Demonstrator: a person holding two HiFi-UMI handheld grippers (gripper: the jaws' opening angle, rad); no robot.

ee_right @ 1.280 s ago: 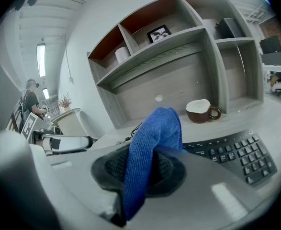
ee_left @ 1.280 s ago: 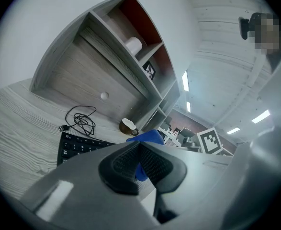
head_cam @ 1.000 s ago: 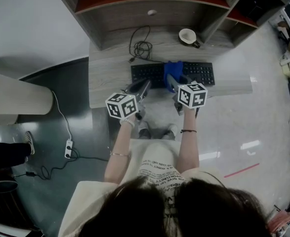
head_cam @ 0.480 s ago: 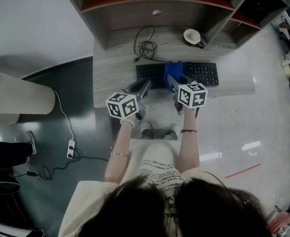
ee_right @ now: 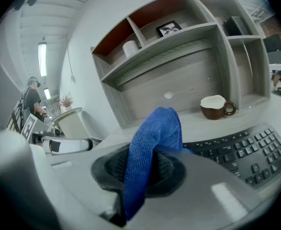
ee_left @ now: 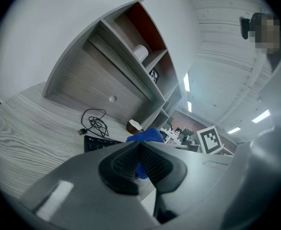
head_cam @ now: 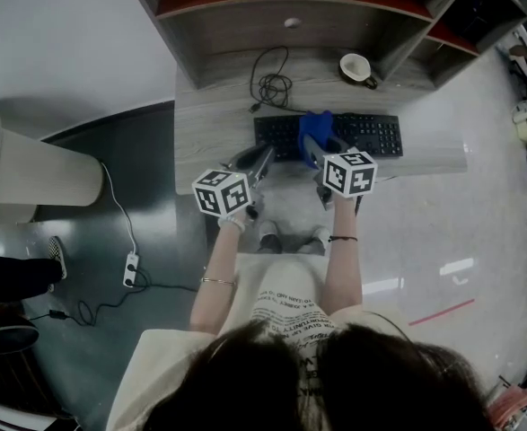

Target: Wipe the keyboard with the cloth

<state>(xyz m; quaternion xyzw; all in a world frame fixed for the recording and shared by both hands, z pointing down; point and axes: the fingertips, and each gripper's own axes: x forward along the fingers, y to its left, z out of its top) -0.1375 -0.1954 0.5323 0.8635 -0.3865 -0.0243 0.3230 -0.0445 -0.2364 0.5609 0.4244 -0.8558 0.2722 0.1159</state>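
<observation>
The fingers of the right gripper are being clamped on a blue cloth, which is being held bunched and upright between them. The cloth is being carried over the near edge of the black keyboard, left of its middle. The fingers of the left gripper are being held pressed together with nothing between them, near the keyboard's near left corner, left of the cloth. The keyboard is being shown lying across the grey wood-grain desk. Beyond it, a coiled black cable is being seen at the far left and a brown mug at the far right, below the shelves.
</observation>
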